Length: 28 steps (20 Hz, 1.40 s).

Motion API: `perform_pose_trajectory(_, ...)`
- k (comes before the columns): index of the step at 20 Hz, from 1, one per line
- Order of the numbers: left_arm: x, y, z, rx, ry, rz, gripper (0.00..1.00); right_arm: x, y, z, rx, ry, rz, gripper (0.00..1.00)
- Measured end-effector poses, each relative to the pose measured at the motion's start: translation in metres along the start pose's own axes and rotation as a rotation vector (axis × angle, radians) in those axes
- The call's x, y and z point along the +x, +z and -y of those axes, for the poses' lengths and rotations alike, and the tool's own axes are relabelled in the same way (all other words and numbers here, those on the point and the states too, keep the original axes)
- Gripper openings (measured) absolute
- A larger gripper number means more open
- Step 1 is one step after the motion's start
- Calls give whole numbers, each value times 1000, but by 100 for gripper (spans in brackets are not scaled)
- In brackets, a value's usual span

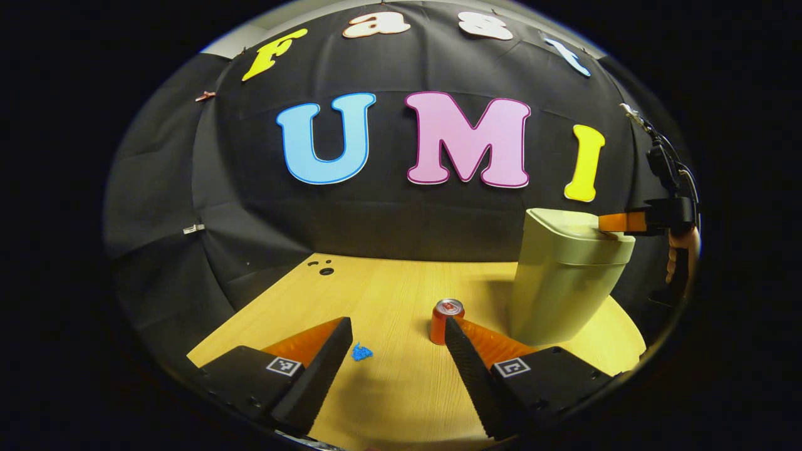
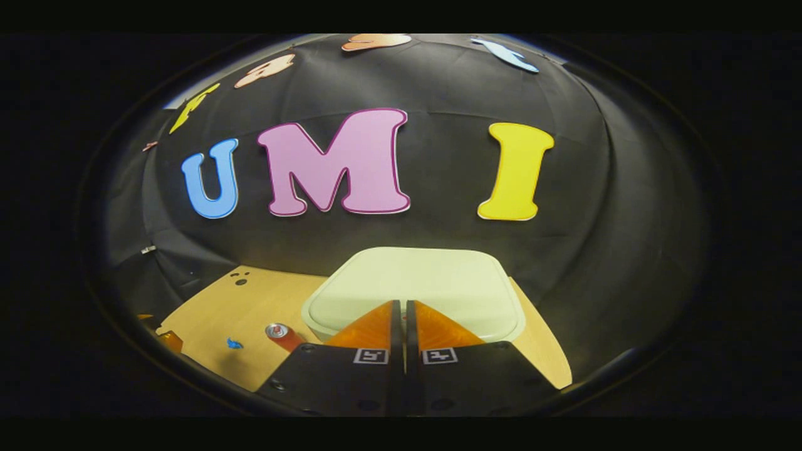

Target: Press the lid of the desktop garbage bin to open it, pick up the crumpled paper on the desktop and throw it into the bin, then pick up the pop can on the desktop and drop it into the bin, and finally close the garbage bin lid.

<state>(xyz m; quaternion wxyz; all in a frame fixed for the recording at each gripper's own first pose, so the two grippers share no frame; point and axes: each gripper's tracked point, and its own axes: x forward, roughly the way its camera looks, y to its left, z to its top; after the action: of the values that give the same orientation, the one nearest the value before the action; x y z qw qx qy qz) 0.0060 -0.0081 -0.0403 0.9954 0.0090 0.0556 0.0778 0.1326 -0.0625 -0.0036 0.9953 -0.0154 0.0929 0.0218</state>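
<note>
A pale green desktop bin (image 1: 567,282) stands at the right of the wooden table, its lid (image 2: 420,279) down. An orange-red pop can (image 1: 446,316) stands upright left of the bin, just beyond the tip of one of my left gripper's fingers. A small blue crumpled paper (image 1: 361,352) lies on the table between those fingers. My left gripper (image 1: 396,326) is open and holds nothing. My right gripper (image 2: 402,307) is shut with nothing between its fingers, its tips at the lid's near edge. In the left gripper view the right gripper (image 1: 617,222) rests on the lid's right side.
The wooden table (image 1: 388,288) has a few small holes (image 1: 326,270) at its far left corner. A hand (image 1: 680,250) holds the right gripper beside the bin. The can (image 2: 282,335) and the paper (image 2: 234,343) lie left of the bin in the right gripper view.
</note>
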Motion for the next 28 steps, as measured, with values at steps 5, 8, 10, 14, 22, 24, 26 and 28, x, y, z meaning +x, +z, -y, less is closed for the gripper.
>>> perform_pose_trajectory(5, 2, -4, -2, 5, -5, -8, 96, 0, -5, 0, -18, -24, 1, 0)
perform_pose_trajectory(8, 1, -3, -10, 12, 8, 1, 96, 0, -3, -1, -35, -26, 12, 5)
perform_pose_trajectory(10, 0, -2, -15, 7, 13, 9, 96, -3, 2, -2, -62, -42, 40, 0)
perform_pose_trajectory(14, -5, 2, -25, 1, 11, 22, 96, -10, 6, -7, -39, -63, 51, 5)
perform_pose_trajectory(22, -22, 1, -53, -10, -23, 44, 96, -57, 19, -40, -38, -55, 108, 5)
perform_pose_trajectory(24, -28, -2, -63, -13, -36, 47, 95, -70, 17, -49, -41, -62, 108, 5)
perform_pose_trajectory(26, -33, -7, -72, -28, -54, 40, 95, -84, 11, -61, -30, -58, 103, 0)
perform_pose_trajectory(28, -39, -10, -81, -31, -72, 42, 96, -98, 4, -73, -22, -63, 96, 0)
